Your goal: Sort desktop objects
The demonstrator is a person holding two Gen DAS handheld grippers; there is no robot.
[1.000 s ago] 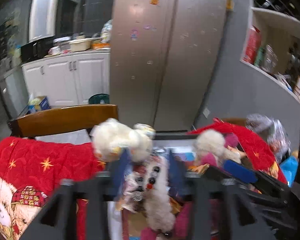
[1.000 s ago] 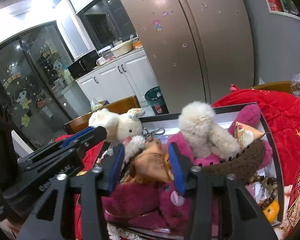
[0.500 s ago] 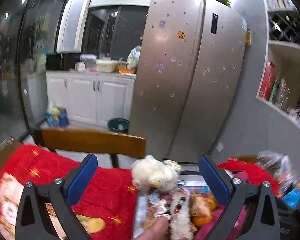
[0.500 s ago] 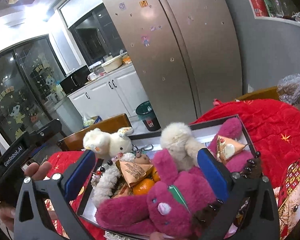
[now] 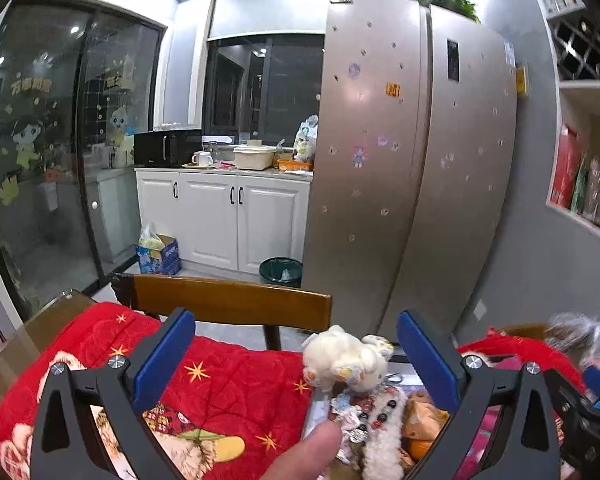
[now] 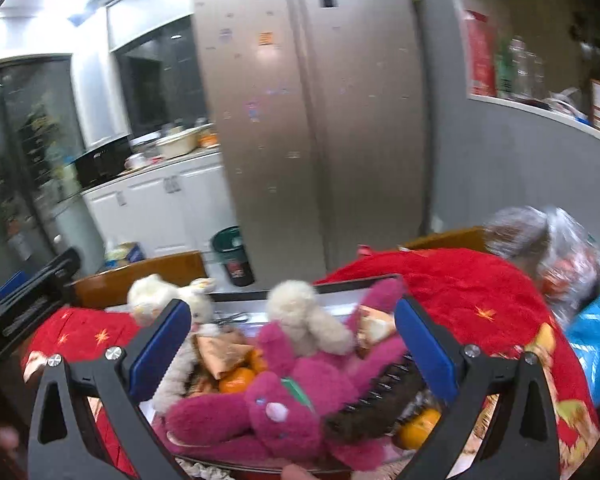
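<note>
L gripper (image 5: 294, 356): jaws standing wide, nothing between pads; hovering over near edge of tray, a fingertip (image 5: 312, 450) showing just below.
R gripper (image 6: 292, 344): also gaping wide, holding nothing; hanging above the pile.
Tray (image 6: 340, 286): sitting on red quilt (image 6: 460, 292), crammed w/ toys & bits.
Magenta plush (image 6: 284, 400): lying nearest, sprawling across tray front, brown comb (image 6: 380, 392) touching it.
Oranges (image 6: 236, 380): peeking out under plush.
Cream plush (image 6: 304, 316): resting mid-tray; white plush (image 5: 340, 356) leaning on far left rim.
Step, my guess: picking next item. Advising: take top, loose thing first, approaching from above, closing on its body, not a limb.
Beyond: chair back (image 5: 228, 300), then fridge (image 5: 412, 160).
</note>
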